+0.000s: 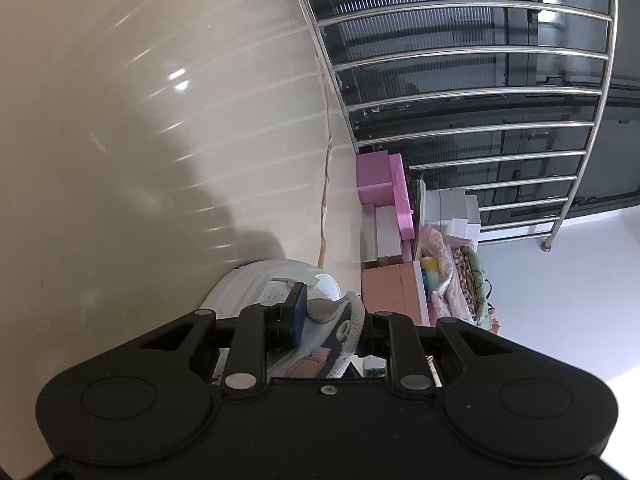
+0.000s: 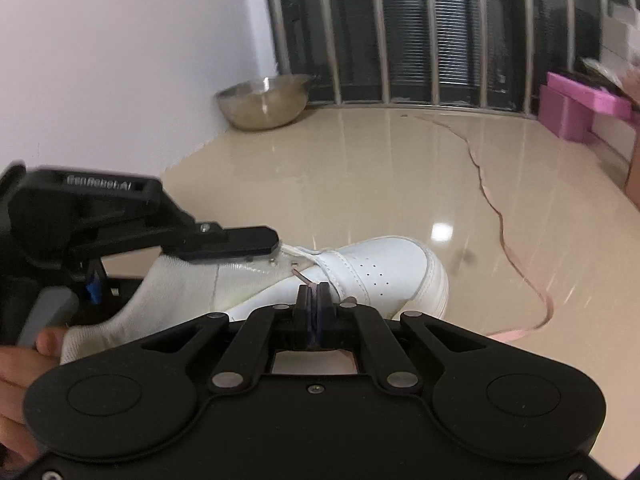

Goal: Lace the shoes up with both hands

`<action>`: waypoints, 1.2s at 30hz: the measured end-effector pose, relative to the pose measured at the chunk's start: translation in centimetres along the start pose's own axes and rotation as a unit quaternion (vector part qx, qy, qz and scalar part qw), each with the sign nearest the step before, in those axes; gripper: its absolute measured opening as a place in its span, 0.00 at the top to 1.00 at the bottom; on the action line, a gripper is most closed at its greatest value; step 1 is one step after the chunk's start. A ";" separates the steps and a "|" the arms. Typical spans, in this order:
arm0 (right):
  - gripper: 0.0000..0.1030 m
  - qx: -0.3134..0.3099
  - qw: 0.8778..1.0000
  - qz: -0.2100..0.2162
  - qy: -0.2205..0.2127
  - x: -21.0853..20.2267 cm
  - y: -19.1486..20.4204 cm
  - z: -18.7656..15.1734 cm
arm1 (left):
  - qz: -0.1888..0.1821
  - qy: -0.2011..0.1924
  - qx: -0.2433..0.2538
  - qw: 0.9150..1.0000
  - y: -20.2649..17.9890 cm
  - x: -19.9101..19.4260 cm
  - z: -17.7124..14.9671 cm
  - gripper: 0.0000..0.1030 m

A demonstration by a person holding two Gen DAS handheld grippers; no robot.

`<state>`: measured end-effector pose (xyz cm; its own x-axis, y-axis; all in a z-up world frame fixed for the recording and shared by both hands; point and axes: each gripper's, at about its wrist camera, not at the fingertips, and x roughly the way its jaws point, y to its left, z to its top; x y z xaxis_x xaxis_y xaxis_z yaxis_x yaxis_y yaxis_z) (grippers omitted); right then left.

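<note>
A white sneaker [image 2: 376, 272] lies on the glossy beige floor, toe pointing right in the right wrist view. A long pink lace [image 2: 500, 220] trails from it across the floor. My right gripper [image 2: 314, 294] is shut on the lace's tip, right beside an eyelet on the shoe's upper. My left gripper [image 1: 326, 312] straddles the shoe's collar and tongue [image 1: 320, 308], its fingers closed on the shoe's side wall; its black finger [image 2: 232, 240] shows over the shoe in the right wrist view. The sneaker also shows in the left wrist view [image 1: 256, 280].
A steel bowl [image 2: 264, 100] sits by the white wall at the back left. A metal window grille [image 2: 400, 32] runs along the back. Pink boxes [image 2: 576, 108] and stacked boxes with cloth [image 1: 400, 240] stand at the right.
</note>
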<state>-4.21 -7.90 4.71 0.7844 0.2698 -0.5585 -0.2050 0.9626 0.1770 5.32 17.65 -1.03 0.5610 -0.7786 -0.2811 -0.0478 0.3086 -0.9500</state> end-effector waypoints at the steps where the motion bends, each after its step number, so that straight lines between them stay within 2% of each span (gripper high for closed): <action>1: 1.00 0.003 1.000 -0.003 -0.007 -0.1 0.1 -0.2 | 0.001 -0.001 0.000 1.000 0.0 0.0 0.0 0.80; 7: 1.00 -0.007 1.000 -0.012 -0.014 -0.1 0.7 -0.3 | -0.002 -0.001 -0.001 1.000 0.1 -0.1 0.0 0.80; 14: 0.99 -0.054 0.998 -0.014 -0.022 0.1 1.5 -0.3 | -0.004 -0.003 0.001 1.000 0.2 -0.1 0.1 0.80; 19: 0.98 -0.077 0.997 -0.014 -0.023 0.1 2.0 -0.1 | 0.005 -0.005 0.029 1.000 -0.4 -0.1 -0.1 0.79; 27: 0.98 -0.112 0.993 0.008 -0.021 0.3 2.3 0.2 | 0.011 -0.006 0.045 0.999 -0.9 0.0 -0.2 0.79; 36: 0.99 -0.086 0.995 0.041 -0.027 1.4 1.1 0.9 | 0.039 -0.018 0.095 0.995 -2.3 -0.1 -1.0 0.79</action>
<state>-2.81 -6.46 4.91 0.7901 0.3506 -0.5028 -0.3632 0.9285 0.0766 4.53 16.53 1.02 0.5905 -0.7298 -0.3445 0.0632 0.4674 -0.8818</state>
